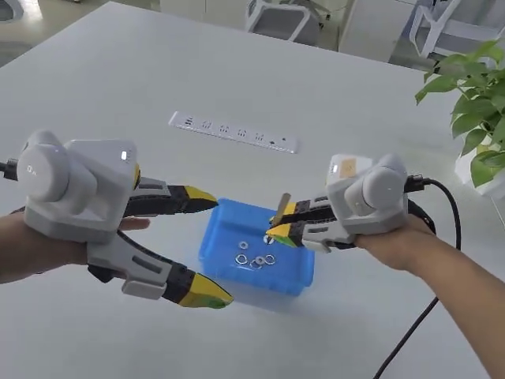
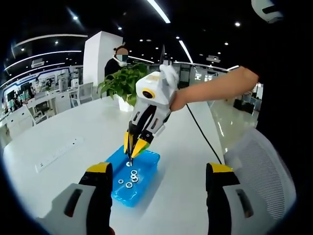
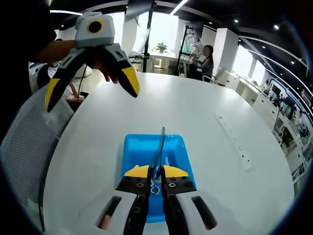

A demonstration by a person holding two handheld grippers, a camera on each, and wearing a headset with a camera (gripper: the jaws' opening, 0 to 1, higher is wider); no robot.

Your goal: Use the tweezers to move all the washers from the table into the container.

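Right gripper (image 1: 272, 229): my jaws are pressed narrow on the tweezers (image 3: 160, 147), above the container (image 1: 229, 217).
Tweezers: thin, slim strip; long axis steep, tips pointing down into the container, other end standing above my jaws.
Washers (image 1: 256, 257): small silver rings, grouped on the blue container's floor.
Left gripper (image 1: 217, 249): my jaws are spread wide, holding nothing, beside the container.

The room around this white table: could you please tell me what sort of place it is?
Most likely an open-plan office: a large white table with a power strip, a mesh office chair beside it, and desks further back.
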